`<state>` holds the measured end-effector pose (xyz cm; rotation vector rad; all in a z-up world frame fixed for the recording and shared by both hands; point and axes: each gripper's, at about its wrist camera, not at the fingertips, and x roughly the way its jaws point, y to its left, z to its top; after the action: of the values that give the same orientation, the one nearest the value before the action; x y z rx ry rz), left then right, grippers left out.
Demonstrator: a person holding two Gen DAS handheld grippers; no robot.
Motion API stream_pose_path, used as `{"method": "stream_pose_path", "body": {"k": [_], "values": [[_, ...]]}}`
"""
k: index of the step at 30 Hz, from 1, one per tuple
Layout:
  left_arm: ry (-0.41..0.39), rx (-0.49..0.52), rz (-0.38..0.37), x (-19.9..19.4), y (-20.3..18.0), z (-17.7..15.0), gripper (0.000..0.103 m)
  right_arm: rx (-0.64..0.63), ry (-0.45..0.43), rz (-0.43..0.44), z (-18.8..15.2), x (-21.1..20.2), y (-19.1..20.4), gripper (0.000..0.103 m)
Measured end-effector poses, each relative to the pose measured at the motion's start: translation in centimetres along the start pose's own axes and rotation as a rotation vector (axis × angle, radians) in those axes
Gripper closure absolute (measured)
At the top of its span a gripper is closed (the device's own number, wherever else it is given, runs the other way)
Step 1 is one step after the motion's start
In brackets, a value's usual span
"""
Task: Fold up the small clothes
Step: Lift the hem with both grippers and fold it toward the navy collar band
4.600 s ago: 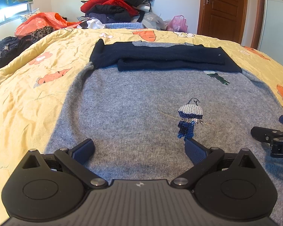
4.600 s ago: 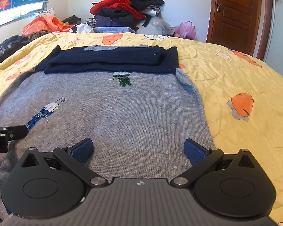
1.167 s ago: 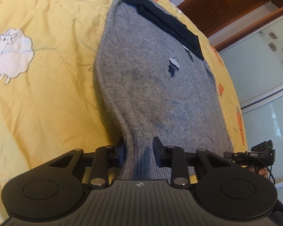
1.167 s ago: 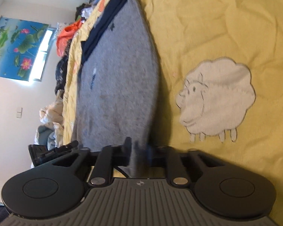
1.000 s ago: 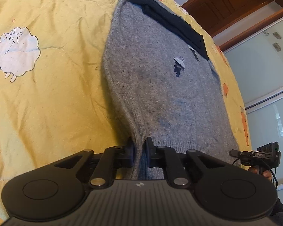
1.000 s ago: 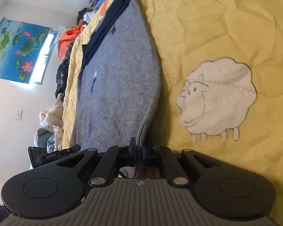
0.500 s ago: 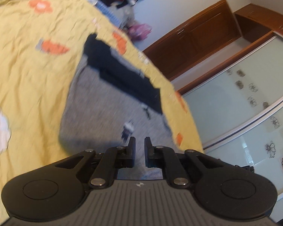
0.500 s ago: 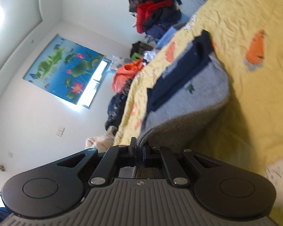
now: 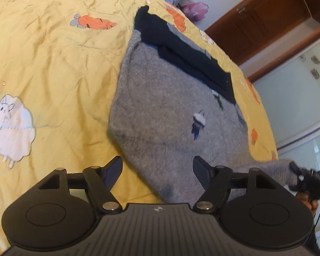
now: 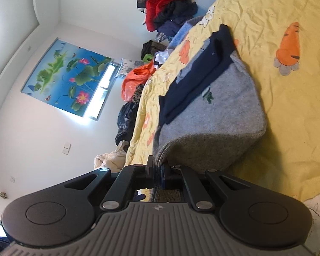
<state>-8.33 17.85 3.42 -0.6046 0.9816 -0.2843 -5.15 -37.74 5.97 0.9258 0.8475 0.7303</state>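
A grey knit sweater with folded navy sleeves lies on the yellow quilt. My left gripper hovers over the sweater's near hem corner. Its jaws are opening wide and the pads touch nothing. In the right wrist view my right gripper is shut on the other hem corner of the sweater and holds it up off the bed, so the cloth curves upward. That right gripper also shows at the left wrist view's right edge, with grey cloth stretched to it.
A pile of clothes and an orange bag sit at the bed's far end. A wooden door and glass wardrobe panels stand beyond the bed. A person's hand holds the right gripper.
My left gripper has let go of the hem and spread its jaws, then drawn back a little. My right gripper has risen and tilted up, lifting its hem corner.
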Motion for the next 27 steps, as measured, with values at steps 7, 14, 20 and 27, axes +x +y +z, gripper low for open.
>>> {"method": "stream_pose_path", "body": {"k": [7,14,20,27], "values": [[-0.015,0.722,0.246,4.7,-9.9,-0.8,0.031,-0.008,0.001,-0.012,-0.5,-0.3,0.1,0.089],[0.143,0.697,0.171,9.1,-9.4,-0.1,0.03,0.009,0.017,-0.017,-1.4,0.0,-0.2,0.089],[0.123,0.68,0.188,7.2,-9.0,-0.5,0.094,0.009,0.018,-0.006,-1.5,0.0,-0.2,0.089],[-0.015,0.553,0.136,3.5,-8.5,-0.6,0.095,0.021,0.014,-0.003,-1.4,0.0,-0.5,0.089]]}}
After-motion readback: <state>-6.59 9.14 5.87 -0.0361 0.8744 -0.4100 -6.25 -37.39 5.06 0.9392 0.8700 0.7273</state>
